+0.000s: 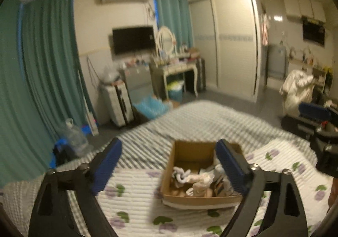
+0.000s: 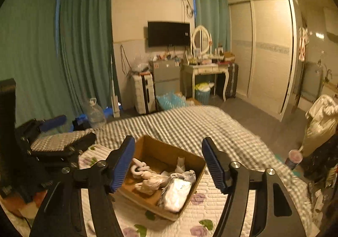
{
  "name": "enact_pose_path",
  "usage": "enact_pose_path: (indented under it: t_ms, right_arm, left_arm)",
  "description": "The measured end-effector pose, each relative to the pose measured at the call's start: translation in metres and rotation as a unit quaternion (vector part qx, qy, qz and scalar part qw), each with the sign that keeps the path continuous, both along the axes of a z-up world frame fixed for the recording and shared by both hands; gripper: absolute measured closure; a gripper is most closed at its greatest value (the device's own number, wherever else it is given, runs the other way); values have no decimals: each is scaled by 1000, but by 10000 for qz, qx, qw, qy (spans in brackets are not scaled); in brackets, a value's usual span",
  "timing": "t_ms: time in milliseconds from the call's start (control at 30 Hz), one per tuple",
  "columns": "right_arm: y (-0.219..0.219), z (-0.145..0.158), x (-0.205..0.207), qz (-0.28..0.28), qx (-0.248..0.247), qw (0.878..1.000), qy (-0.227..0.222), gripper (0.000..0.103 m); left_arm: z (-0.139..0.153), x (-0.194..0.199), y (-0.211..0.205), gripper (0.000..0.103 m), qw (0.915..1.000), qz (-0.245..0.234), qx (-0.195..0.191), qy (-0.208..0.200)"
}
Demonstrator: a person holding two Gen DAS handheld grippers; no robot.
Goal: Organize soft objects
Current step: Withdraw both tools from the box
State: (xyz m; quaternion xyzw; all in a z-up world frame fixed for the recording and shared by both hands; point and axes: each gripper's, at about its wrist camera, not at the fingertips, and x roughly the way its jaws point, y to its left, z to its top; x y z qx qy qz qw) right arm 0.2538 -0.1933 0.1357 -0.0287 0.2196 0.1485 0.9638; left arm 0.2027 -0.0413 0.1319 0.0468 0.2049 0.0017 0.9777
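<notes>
An open cardboard box [image 1: 191, 149] sits on a white floral quilt [image 1: 135, 201] on the bed. It holds several soft white items, among them a knotted rope toy [image 1: 180, 174] and folded cloth. My left gripper [image 1: 170, 165] is open and empty, raised above the box's near side. In the right wrist view the same box [image 2: 157, 155] holds the rope toy [image 2: 138, 168] and a white folded cloth [image 2: 176, 193]. My right gripper [image 2: 168, 162] is open and empty, above the box. The left gripper shows at that view's left edge [image 2: 51, 122].
A grey striped blanket [image 1: 196, 121] covers the far bed. The bed's far edge drops to the floor. Beyond it stand a suitcase [image 1: 119, 102], a dressing table [image 1: 179, 68] and a wardrobe [image 1: 230, 47]. Green curtains [image 1: 42, 68] hang at the left. A chair with clothes [image 2: 321, 123] stands at the right.
</notes>
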Motion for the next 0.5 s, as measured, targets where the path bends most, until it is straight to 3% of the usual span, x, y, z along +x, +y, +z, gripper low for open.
enact_pose_path:
  t_ms: [100, 267, 500]
  right_arm:
    - [2, 27, -39, 46, -85, 9998, -159, 28]
    - [9, 50, -97, 128, -89, 9992, -380, 0]
    - [22, 43, -153, 310, -172, 9980, -532, 0]
  left_arm:
    - [30, -47, 8, 10, 9993, -22, 15, -360]
    - [45, -98, 15, 7, 9985, 172, 85, -508]
    - [9, -138, 29, 7, 9981, 353, 207, -457]
